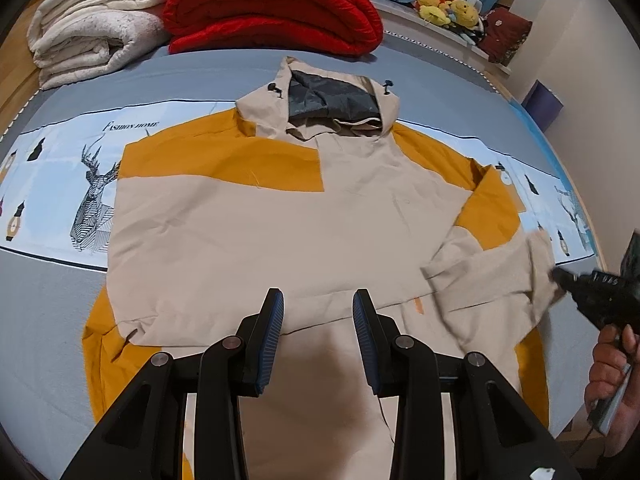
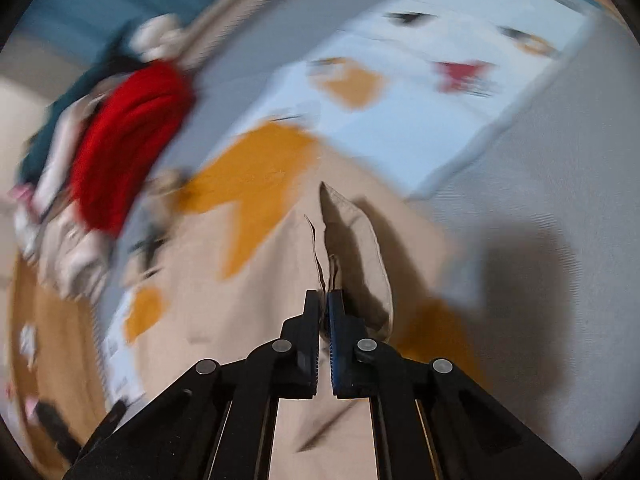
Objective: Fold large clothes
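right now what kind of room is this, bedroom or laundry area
Most likely a bedroom. The jacket lies spread on a bed sheet printed with a deer, folded blankets are stacked at the far end, and plush toys sit on a ledge beyond.

Even indoor light; right view motion-blurred.

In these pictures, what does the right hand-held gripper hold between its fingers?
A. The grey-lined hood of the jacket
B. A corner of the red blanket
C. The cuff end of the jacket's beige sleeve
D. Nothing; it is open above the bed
C: in the right wrist view the right hand-held gripper is closed on a fold of beige sleeve fabric, and the left wrist view shows it at the sleeve end of the jacket.
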### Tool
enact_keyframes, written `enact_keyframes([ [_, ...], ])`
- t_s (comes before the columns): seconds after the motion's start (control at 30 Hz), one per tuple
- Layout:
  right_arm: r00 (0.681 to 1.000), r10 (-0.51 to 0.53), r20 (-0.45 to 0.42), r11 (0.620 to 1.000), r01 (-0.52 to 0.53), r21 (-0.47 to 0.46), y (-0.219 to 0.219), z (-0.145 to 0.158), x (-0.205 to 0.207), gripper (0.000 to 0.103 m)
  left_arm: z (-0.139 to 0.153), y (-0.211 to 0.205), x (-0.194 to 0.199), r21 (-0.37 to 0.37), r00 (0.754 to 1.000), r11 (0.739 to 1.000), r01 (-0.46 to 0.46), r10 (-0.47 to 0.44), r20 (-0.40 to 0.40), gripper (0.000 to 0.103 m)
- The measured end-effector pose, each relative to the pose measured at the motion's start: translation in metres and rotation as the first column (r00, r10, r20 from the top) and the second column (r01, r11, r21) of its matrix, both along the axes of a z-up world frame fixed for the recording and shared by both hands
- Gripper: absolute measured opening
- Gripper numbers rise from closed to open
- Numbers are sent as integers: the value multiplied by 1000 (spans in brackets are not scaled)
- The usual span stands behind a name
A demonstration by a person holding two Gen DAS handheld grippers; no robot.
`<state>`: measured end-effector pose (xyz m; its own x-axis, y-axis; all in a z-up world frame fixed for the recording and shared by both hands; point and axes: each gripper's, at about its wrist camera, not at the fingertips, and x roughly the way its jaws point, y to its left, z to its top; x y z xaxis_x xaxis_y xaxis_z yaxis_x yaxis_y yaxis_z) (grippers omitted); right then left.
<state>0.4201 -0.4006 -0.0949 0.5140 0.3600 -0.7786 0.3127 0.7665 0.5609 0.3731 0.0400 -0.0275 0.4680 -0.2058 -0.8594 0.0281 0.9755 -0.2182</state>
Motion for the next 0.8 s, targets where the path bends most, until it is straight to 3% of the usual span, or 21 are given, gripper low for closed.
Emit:
enact_keyframes([
  [0.07, 987, 122, 100, 991, -127, 48, 42, 18, 4, 4, 3, -4, -2, -39, 999, 998, 46, -46, 13, 33],
  [0.13, 954, 234, 187, 967, -248, 60, 81, 34, 1, 4, 7, -12, -7, -91, 994, 990, 110, -107, 29, 33],
  [0.23, 889, 360, 282, 919, -391, 59, 137, 51, -5, 4, 10, -32, -16, -200, 966, 945, 260, -256, 45, 33],
  [0.37, 848, 433, 307, 875, -477, 86, 184, 53, -10, 4, 14, -56, -26, -189, 931, 911, 365, -354, 91, 40],
  [0.43, 837, 455, 305, 858, -504, 102, 202, 51, -12, 4, 14, -59, -26, -187, 932, 913, 362, -349, 102, 43],
  [0.53, 812, 491, 315, 830, -546, 114, 219, 53, -13, 4, 11, -49, -18, -186, 957, 940, 286, -272, 98, 42],
  [0.6, 790, 520, 326, 809, -578, 111, 227, 55, -13, 4, 10, -37, -12, -216, 971, 947, 236, -221, 90, 22],
  [0.67, 785, 528, 324, 806, -584, 101, 230, 55, -12, 6, 6, -25, -7, -232, 983, 955, 184, -174, 63, 14],
  [0.77, 794, 517, 320, 821, -565, 78, 227, 56, -7, 7, 3, -3, -1, -189, 995, 977, 98, -89, 52, 11],
  [0.8, 794, 513, 326, 827, -559, 62, 224, 58, -6, 13, 4, 5, 1, -185, 997, 980, 67, -58, 55, 11],
])
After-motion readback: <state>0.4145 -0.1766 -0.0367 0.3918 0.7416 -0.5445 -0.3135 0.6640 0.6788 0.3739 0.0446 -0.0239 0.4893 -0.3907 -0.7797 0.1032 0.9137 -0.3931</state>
